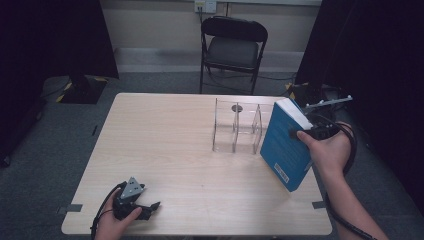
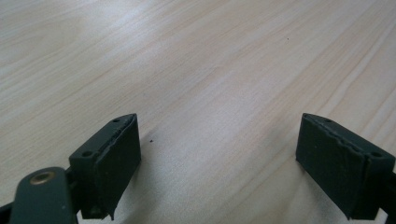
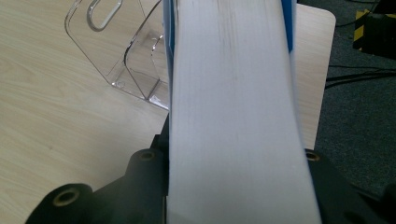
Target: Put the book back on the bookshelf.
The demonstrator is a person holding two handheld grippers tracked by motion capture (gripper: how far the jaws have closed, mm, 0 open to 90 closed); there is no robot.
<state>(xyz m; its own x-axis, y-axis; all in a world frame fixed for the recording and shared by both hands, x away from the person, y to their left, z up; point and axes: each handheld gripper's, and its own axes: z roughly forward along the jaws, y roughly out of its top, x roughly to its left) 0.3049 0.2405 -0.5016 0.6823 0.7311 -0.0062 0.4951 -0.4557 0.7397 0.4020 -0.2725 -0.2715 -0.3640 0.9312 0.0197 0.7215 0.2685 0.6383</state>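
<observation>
Right tool (image 1: pixel 305 134) clenched on thick blue paperback book (image 1: pixel 285 145), held upright, mid-right of frame; clear acrylic divider rack (image 1: pixel 237 127) just left. Left tool (image 1: pixel 145 207) released, idle lower left.

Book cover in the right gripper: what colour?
Blue, on the book; the high view shows it best.

Dim room, grey carpet floor (image 1: pixel 45 165). Pale wood table (image 1: pixel 165 145) at centre. Black folding chair (image 1: pixel 232 45) beyond table's far edge, against beige wall (image 1: pixel 155 22). Wall socket (image 1: pixel 205 5) above chair. Dark curtains (image 1: pixel 50 35) hang on both sides. Cables (image 1: pixel 280 77) trail across carpet behind chair.
</observation>
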